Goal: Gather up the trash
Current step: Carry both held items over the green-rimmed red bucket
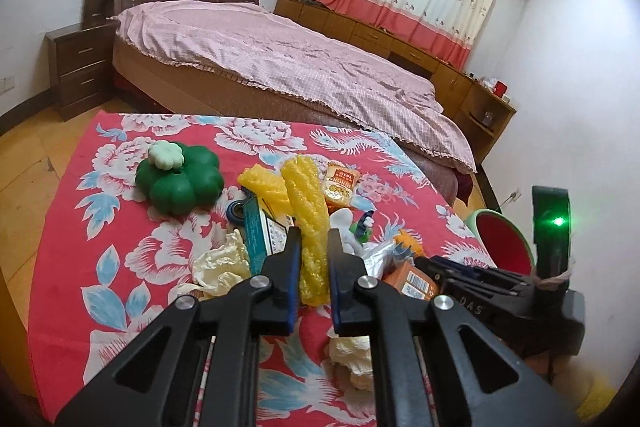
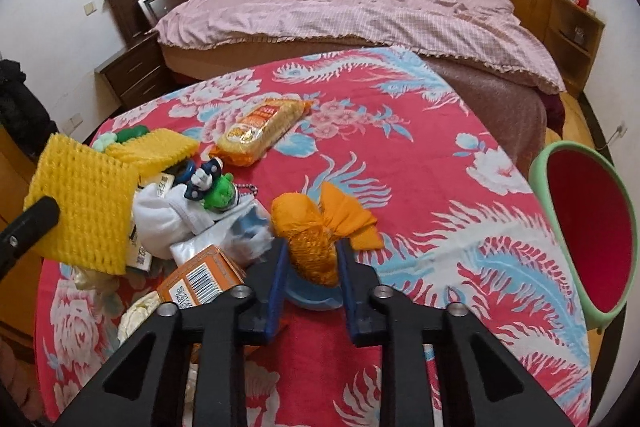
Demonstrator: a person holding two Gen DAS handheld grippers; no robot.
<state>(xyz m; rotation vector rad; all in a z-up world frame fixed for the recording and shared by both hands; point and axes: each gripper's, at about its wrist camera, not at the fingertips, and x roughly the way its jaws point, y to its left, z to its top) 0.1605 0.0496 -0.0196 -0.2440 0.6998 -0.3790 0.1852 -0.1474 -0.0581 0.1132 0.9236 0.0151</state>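
Gripping a strip of yellow foam netting [image 1: 310, 227] between its two blue-padded fingers, the left hand-held gripper [image 1: 310, 239] holds it above the clutter at the middle of the bench [image 1: 132, 267], which wears a red flowered cloth; the same netting shows at 9 o'clock in the right wrist view. The right hand-held gripper [image 2: 312, 255] is closed on an orange mesh bag [image 2: 316, 239], tied in a knot, with a blue dish [image 2: 316, 297] just under it. Around these lie more scraps: a second piece of yellow netting [image 1: 266, 187] at 11 o'clock from the held strip, a snack packet [image 2: 260, 129] at 12 o'clock, a teal box [image 1: 260, 235] and crumpled pale paper [image 1: 220, 263] at 8 o'clock, an orange carton with a barcode [image 2: 200, 279], a white cloth [image 2: 160, 219], and a small green toy figure [image 2: 218, 193]. A green flower-shaped container [image 1: 180, 183] sits well apart at 10 o'clock. A bin [image 2: 592, 239] with a green rim and red inside stands beside the bench at 3 o'clock. Behind is a bed [image 1: 280, 55] with a pink cover.
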